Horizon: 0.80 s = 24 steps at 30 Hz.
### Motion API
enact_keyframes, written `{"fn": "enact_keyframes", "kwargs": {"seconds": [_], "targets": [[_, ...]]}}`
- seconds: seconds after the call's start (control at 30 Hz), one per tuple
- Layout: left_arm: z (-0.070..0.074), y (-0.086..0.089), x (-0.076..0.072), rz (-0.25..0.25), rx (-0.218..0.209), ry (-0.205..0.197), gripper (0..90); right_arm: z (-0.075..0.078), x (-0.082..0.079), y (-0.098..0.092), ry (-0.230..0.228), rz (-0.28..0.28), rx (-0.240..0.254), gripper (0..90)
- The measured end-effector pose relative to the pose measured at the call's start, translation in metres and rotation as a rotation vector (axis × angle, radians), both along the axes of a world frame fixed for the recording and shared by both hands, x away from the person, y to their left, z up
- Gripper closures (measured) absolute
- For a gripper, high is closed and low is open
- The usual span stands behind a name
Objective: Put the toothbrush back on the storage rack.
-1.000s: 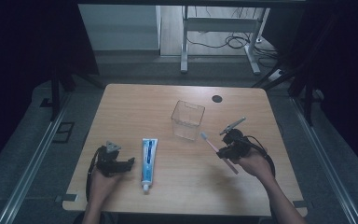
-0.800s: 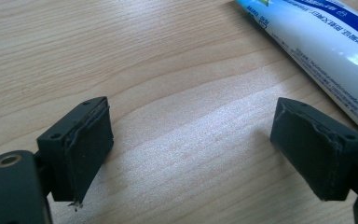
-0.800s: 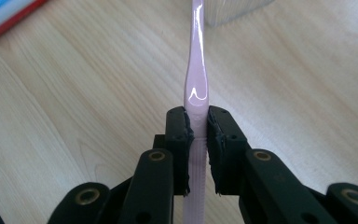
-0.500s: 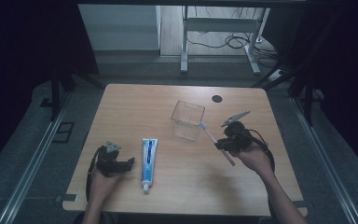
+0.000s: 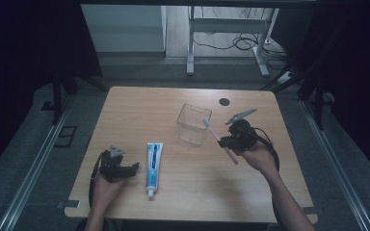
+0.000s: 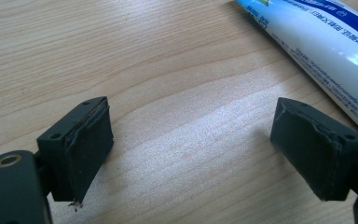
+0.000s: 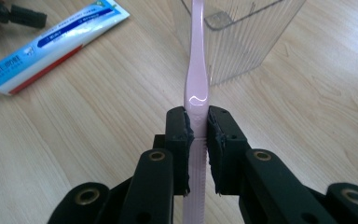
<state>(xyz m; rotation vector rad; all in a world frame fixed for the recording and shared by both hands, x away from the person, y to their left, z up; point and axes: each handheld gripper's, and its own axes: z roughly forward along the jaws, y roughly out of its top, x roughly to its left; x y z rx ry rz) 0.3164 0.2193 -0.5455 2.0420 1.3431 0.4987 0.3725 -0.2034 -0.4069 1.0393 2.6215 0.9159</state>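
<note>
My right gripper (image 5: 227, 142) (image 7: 197, 135) is shut on a pink toothbrush (image 5: 219, 140) (image 7: 198, 70), held above the table with its head up near the rim of a clear plastic cup (image 5: 193, 124) (image 7: 242, 37). The cup stands upright in the middle of the table. A white and blue toothpaste tube (image 5: 153, 161) (image 7: 51, 44) (image 6: 317, 51) lies flat to the left of the cup. My left gripper (image 5: 127, 168) (image 6: 191, 154) rests low at the table's front left, open, with bare wood between its pads, just left of the tube.
The wooden table (image 5: 139, 110) has a small black round hole cover (image 5: 224, 101) at its back right. A metal desk frame and cables (image 5: 231, 43) stand on the floor behind. Dark curtains hang on both sides.
My right gripper has lifted the toothbrush and carried it left and toward the cup. The left gripper and the tube have stayed still.
</note>
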Motion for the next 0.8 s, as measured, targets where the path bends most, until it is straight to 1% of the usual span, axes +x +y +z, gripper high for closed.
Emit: {"fn": "enact_keyframes", "kwargs": {"seconds": [0.07,0.1,0.53,0.8], "targets": [[0.000,0.000,0.000,0.000,-0.001,0.000,12.8,0.001,0.002,0.001,-0.004,-0.002,0.006,78.5],[0.000,0.000,0.000,0.000,-0.001,0.000,12.8,0.002,0.003,0.002,-0.007,-0.004,0.018,78.6],[0.000,0.000,0.000,0.001,-0.001,0.000,12.8,0.012,0.014,0.012,-0.034,-0.008,0.062,78.5],[0.000,0.000,0.000,0.002,-0.002,0.000,12.8,0.014,0.020,0.017,-0.048,-0.015,0.084,78.5]]}}
